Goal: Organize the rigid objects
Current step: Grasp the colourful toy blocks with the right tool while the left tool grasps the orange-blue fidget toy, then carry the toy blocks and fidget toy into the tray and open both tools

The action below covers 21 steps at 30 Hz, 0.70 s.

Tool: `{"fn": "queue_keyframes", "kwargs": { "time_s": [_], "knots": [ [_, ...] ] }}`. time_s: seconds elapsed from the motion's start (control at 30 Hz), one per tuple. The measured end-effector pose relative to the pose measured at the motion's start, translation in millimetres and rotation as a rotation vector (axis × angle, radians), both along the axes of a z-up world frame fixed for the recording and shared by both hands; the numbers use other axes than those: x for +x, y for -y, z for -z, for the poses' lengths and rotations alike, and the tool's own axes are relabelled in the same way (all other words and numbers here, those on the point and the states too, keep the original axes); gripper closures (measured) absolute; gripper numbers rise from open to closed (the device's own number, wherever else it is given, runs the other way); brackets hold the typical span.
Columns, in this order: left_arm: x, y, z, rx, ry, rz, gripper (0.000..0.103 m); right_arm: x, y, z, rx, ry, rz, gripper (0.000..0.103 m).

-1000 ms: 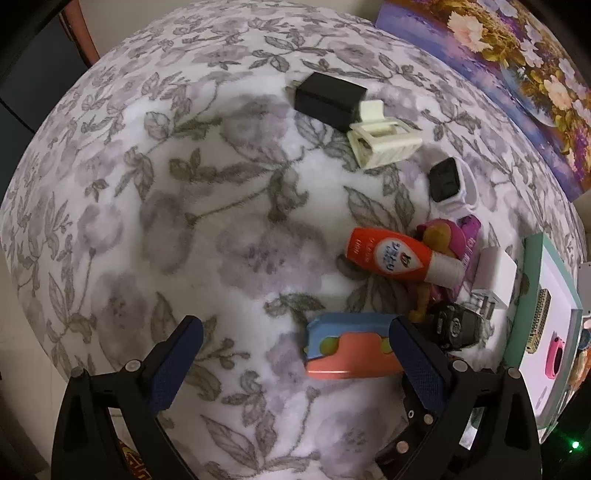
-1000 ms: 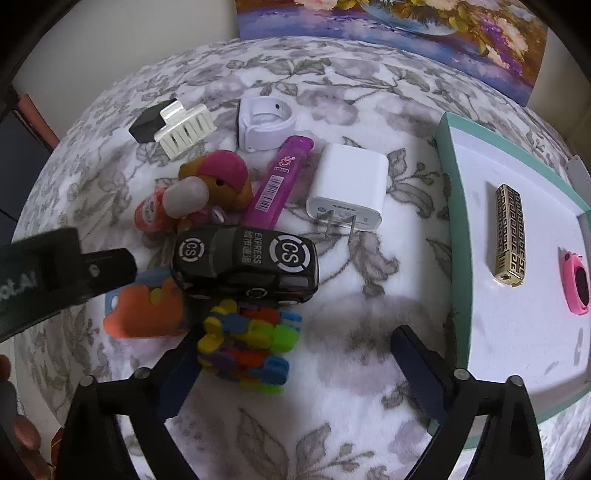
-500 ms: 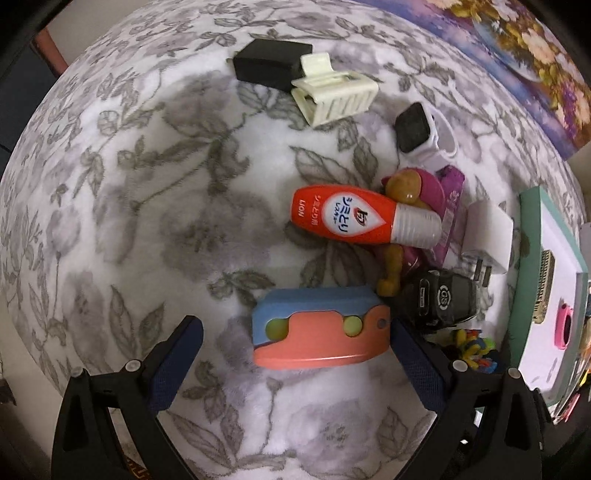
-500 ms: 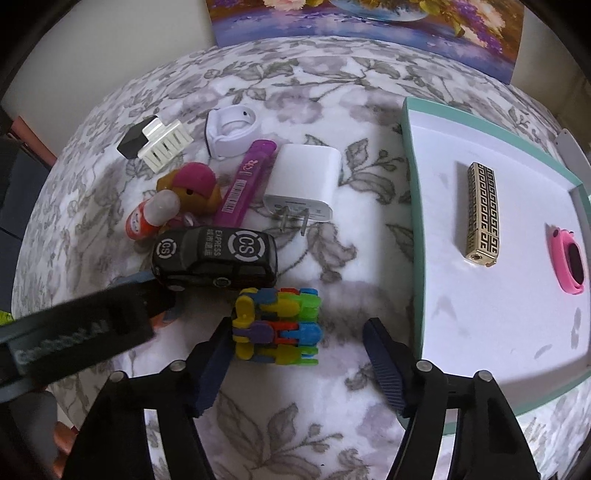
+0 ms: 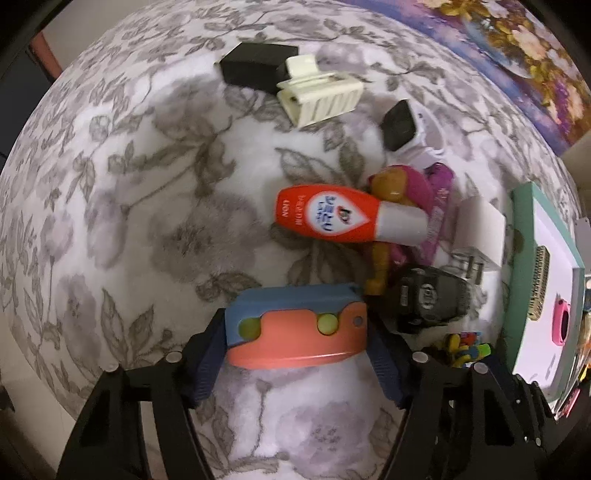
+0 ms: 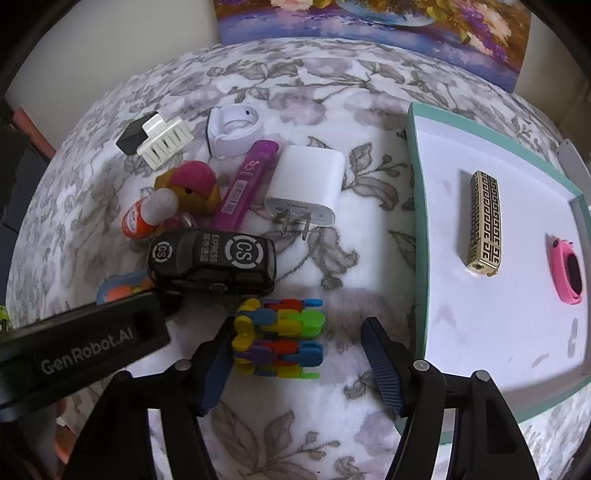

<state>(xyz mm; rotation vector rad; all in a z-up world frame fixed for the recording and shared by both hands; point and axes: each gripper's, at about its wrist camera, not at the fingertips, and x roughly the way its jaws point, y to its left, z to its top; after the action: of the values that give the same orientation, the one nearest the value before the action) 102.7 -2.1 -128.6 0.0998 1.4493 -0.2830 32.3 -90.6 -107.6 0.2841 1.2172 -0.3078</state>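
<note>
My left gripper (image 5: 295, 332) has closed onto the blue and orange toy (image 5: 295, 326), one finger at each end; it lies on the floral cloth. My right gripper (image 6: 297, 345) is open around the multicoloured block toy (image 6: 282, 338); the left finger touches it, the right finger stands apart. A black toy car (image 6: 212, 260) lies just beyond the blocks. The teal tray (image 6: 419, 236) at the right holds a gold patterned lighter (image 6: 484, 223) and a pink round item (image 6: 567, 271).
An orange bottle (image 5: 332, 219), a brown doll with pink cap (image 6: 188, 188), a purple tube (image 6: 245, 184), a white charger (image 6: 306, 186), a white watch (image 6: 234, 129), a cream hair clip (image 5: 319, 98) and a black box (image 5: 255, 68) lie behind. A flower painting (image 6: 369, 18) stands at the back.
My left gripper moved in on the blue and orange toy and closed on it. My right gripper advanced to the block toy and narrowed around it.
</note>
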Motion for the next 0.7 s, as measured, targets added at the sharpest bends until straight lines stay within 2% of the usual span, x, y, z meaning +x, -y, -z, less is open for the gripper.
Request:
{"fn": "queue_keyframes", "kwargs": {
  "time_s": [0.17, 0.23, 0.5, 0.7],
  "knots": [
    [-4, 2, -3, -0.041, -0.018, -0.006, 0.031, -6, 0, -1, 0.022, -0.002, 0.014, 0.053],
    [-5, -7, -9, -0.062, -0.025, -0.019, 0.031, -9, 2, -2, 0.033, -0.002, 0.018, 0.057],
    [-1, -24, -30, -0.101, 0.008, -0.029, 0.031, -22, 16, -8, 0.091, -0.003, 0.052, 0.057],
    [-3, -34, -67, -0.148, 0.097, -0.044, 0.031, -31, 33, -26, 0.143, 0.050, 0.090, 0.058]
  ]
}}
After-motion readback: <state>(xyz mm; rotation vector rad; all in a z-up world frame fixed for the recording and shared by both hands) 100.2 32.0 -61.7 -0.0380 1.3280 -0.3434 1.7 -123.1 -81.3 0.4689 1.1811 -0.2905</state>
